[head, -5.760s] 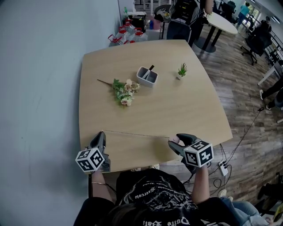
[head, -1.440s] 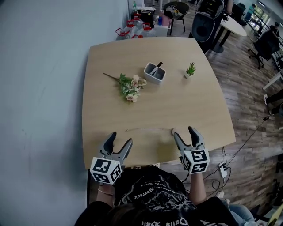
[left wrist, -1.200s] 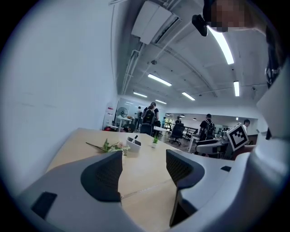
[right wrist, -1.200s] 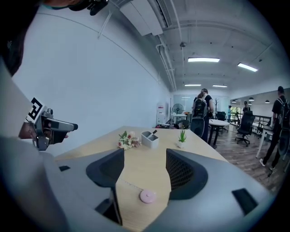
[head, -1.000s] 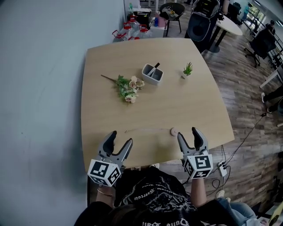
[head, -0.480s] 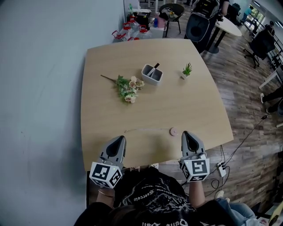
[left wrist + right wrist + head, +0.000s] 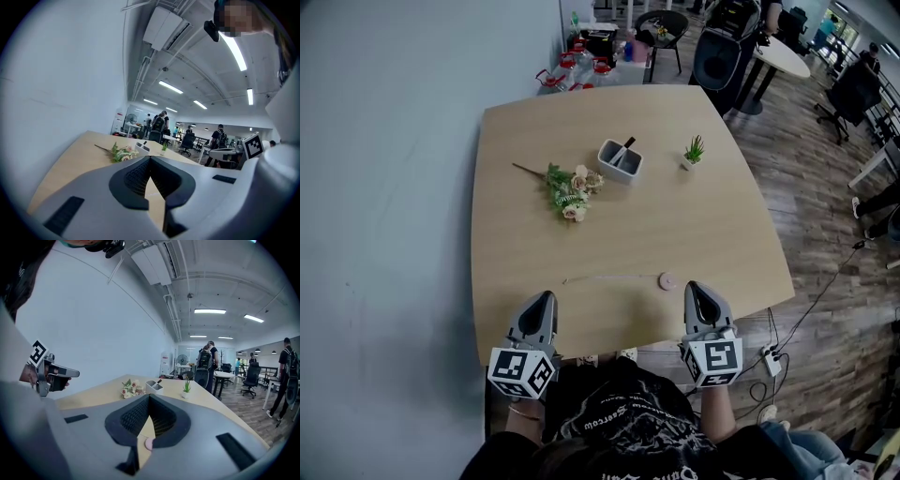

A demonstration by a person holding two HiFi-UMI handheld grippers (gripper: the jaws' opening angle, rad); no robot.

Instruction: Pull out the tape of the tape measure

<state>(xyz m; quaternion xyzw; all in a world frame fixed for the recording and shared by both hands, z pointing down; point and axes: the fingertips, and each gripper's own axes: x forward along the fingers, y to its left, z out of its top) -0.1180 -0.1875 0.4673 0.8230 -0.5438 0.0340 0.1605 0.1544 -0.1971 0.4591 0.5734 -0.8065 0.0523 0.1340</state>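
Both tools are down at the near edge of the counter [image 7: 675, 216], and both are closed up tight. The left tool [image 7: 546, 298] sits toward the near-left corner. Its own view shows the two ribbed pads pressed together at the tip with nothing caught between them. The right tool [image 7: 696, 287] sits further along that same near edge, toward the right. Its jaws meet the same way, so it is empty too.

The tape measure [image 7: 667, 280] is a small, round, pink case lying flat close to the near edge. It is just to the left of the right tool's tip and apart from it. The right gripper view catches a sliver of pink low in the gap under the closed jaws, on the counter and not in any grip. The tape [image 7: 609, 277] is out of the case. It shows as a thin pale strip lying on the surface, running left roughly along the near edge. Its free end stops near the left tool's tip, a little beyond it, with neither tool on it.

Further back, a bunch of flowers [image 7: 567, 192] lies on the left half. A white pen holder [image 7: 619, 159] stands beside it near the middle, and a small potted plant [image 7: 694, 152] stands toward the right edge.
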